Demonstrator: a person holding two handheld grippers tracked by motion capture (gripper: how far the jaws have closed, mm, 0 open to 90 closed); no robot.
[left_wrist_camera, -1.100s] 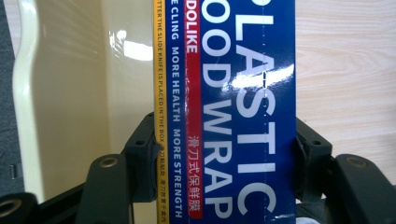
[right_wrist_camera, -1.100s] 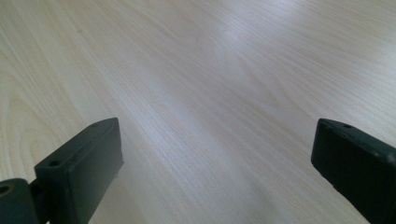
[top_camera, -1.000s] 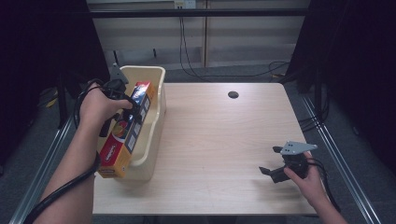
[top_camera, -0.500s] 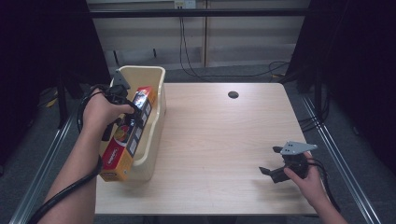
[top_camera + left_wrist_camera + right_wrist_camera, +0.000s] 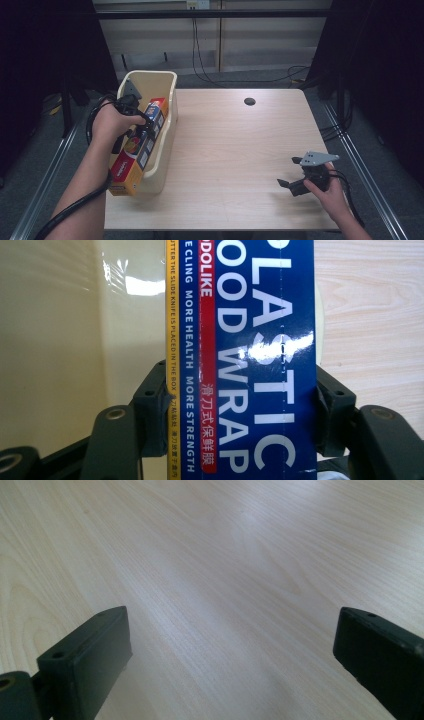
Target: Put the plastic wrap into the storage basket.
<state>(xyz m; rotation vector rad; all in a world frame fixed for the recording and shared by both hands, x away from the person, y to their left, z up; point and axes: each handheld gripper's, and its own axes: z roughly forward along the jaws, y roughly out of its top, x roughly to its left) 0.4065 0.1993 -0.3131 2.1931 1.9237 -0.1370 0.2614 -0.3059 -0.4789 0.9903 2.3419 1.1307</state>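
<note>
Beige bin [image 5: 167, 135]: wrap box [image 5: 137, 150] between hand-held gripper [image 5: 142, 131] jaws.

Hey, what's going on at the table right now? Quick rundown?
Left gripper shut on the plastic wrap box, box lying slanted in the cream bin. Right gripper open, low over bare table. Nothing in the way.

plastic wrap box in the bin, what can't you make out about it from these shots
- High view: the lower end of the plastic wrap box is hidden behind the wall of the cream bin, so whether it touches the bottom cannot be told.
- High view: the print on the box is too small to read.
- Left gripper view: both ends of the box are cut off by the frame edges; the left gripper covers its sides.
</note>
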